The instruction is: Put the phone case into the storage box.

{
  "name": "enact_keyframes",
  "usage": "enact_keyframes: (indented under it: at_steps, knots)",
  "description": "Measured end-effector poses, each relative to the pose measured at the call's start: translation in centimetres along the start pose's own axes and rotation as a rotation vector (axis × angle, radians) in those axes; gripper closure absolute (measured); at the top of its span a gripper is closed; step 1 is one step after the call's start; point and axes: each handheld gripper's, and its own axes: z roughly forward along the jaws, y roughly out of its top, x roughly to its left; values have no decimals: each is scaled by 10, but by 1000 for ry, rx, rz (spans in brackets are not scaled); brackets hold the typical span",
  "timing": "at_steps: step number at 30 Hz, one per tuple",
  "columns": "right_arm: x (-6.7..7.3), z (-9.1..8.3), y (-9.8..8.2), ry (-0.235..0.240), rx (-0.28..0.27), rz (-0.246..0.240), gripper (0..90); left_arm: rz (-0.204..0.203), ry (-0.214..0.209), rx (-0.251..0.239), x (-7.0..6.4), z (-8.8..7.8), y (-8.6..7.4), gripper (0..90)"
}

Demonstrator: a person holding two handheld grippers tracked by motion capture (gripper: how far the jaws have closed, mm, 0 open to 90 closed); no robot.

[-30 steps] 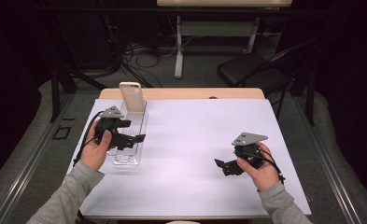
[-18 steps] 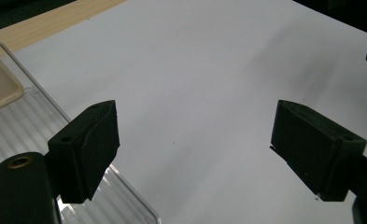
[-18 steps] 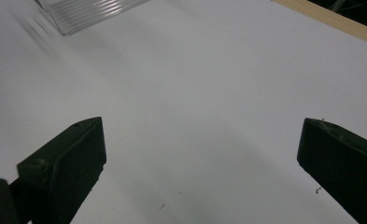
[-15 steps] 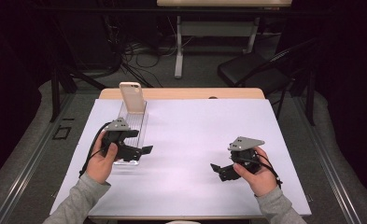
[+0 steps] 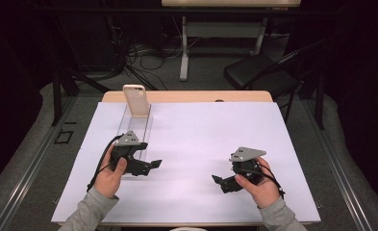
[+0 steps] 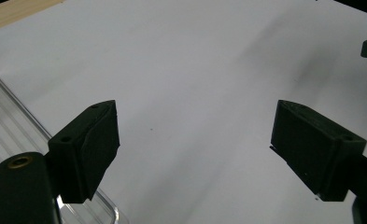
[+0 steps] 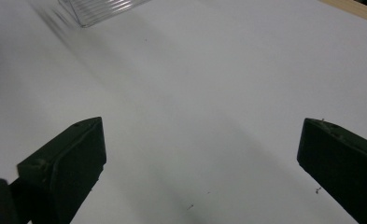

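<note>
Left tool (image 5: 153, 164) released, hovering over near end of clear rack (image 5: 134, 130) by worktop (image 5: 215, 130) left edge. Phone (image 5: 136, 100) upright in rack's far slot. Right tool (image 5: 219, 181) released, parked near front edge, likely idle.

The left tool (image 5: 150, 164) hides the clear rack's (image 5: 137, 124) near end; the picture's near edge cuts both sleeves.
</note>
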Motion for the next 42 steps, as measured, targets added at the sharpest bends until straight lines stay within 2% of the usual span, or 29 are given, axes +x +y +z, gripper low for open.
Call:
enact_keyframes:
  at_steps: [4, 14, 17, 25, 42]
  knots:
    - [2, 2, -3, 2, 1, 2, 10, 11, 17, -5, -2, -2, -3, 157]
    - [6, 7, -10, 18, 0, 16, 10, 6, -7, -7, -7, 1, -12, 157]
    - [6, 8, -11, 20, 0, 14, 10, 11, -9, -6, -9, 4, -14, 157]
    - [6, 10, -16, 3, -4, 14, 10, 13, 15, -8, -11, 12, -24, 157]
    - [10, 17, -24, 16, 2, 19, 10, 14, 8, -13, -15, 28, -37, 157]
